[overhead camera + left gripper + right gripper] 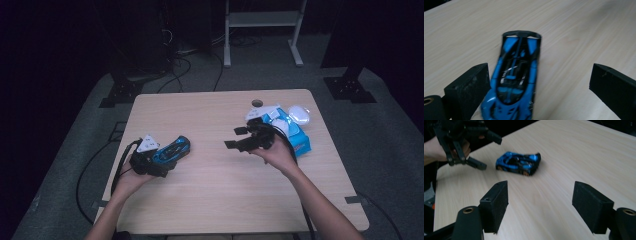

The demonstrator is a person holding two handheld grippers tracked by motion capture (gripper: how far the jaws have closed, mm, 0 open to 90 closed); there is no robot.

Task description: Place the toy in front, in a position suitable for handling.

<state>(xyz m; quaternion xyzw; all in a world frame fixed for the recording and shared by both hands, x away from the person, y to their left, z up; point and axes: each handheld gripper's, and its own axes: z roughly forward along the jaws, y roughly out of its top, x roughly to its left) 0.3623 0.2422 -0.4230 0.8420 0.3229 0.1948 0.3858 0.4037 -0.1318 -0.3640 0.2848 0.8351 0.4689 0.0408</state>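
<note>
A person's left gripper [162, 162], jaws spread wide, brackets a small blue-and-black plastic toy racing car [172, 149] standing on its wheels at the left of the pale wooden table [210, 200]. The car looks light, rigid and smooth, likely to roll; its flat sides seem the surest grip. Farther right, the right gripper [239, 138] hangs wide open and empty, just before a blue-and-white packet [299, 140] whose contents cannot be told.

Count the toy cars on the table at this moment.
1. A blue toy car sits on the table's left side, between the open jaws of the left tongs. The right tongs hover open at the right. The blue-and-white bundle behind them may hide more.
</note>
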